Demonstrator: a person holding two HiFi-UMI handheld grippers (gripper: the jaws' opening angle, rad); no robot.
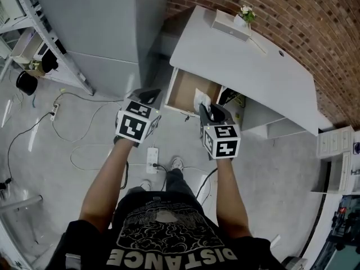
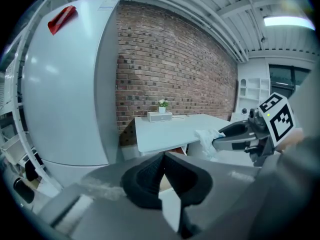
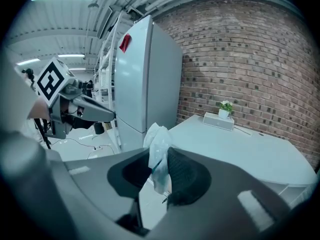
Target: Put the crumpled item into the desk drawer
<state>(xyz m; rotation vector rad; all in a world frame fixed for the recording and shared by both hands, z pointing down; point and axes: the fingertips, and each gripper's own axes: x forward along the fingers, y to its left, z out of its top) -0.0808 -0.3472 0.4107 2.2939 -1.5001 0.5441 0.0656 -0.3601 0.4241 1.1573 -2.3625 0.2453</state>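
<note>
The crumpled item [image 1: 202, 100] is a wad of white tissue. My right gripper [image 1: 205, 110] is shut on it just above the front right corner of the open desk drawer [image 1: 181, 94], whose inside is bare brown wood. In the right gripper view the wad [image 3: 159, 144] stands up between the dark pads of the right gripper [image 3: 160, 173]. My left gripper [image 1: 148, 97] hovers left of the drawer, shut and empty; its pads meet in the left gripper view [image 2: 162, 171]. That view also shows the right gripper [image 2: 235, 136] with the wad [image 2: 207, 136] at its tip.
The white desk [image 1: 247, 66] stands against a brick wall [image 1: 315, 21], with a white box [image 1: 230, 25] and a small plant [image 1: 245, 13] on it. A tall grey cabinet [image 1: 95, 21] is to the left. A power strip [image 1: 152, 157] and cables lie on the floor.
</note>
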